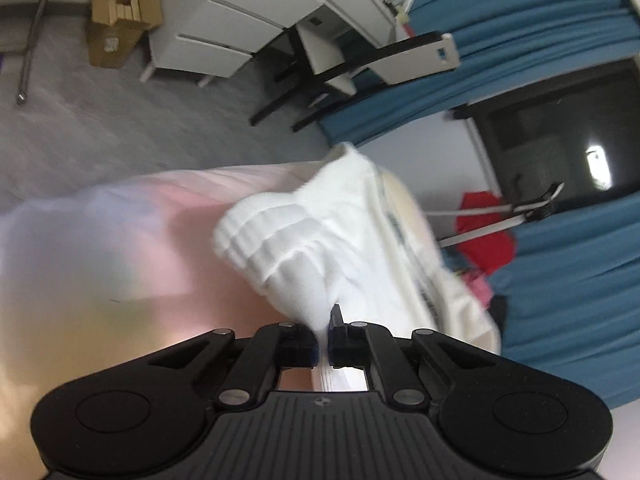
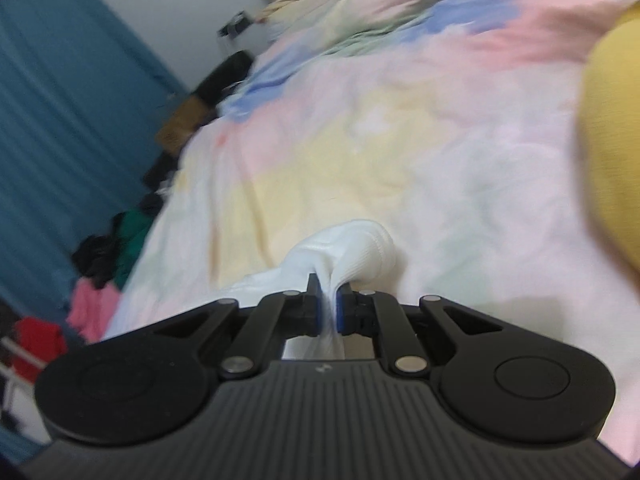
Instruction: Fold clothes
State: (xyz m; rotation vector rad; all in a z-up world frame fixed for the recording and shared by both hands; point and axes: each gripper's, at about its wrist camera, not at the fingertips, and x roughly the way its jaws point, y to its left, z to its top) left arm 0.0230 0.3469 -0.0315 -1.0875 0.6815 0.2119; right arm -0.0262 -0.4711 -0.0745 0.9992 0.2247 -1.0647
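Note:
A white garment [image 1: 312,232] hangs bunched in front of my left gripper [image 1: 325,340], which is shut on its edge above the pastel bedspread [image 1: 120,248]. In the right wrist view my right gripper [image 2: 329,308] is shut on another bunched part of the white garment [image 2: 356,252], just above the pastel bedspread [image 2: 400,140]. Both views are blurred by motion.
A yellow cloth [image 2: 612,152] lies at the right of the bed. White drawers [image 1: 224,28], a cardboard box [image 1: 120,16] and a chair [image 1: 360,68] stand on the grey floor. Blue curtains [image 1: 560,260] and a pile of clothes [image 2: 96,280] are beside the bed.

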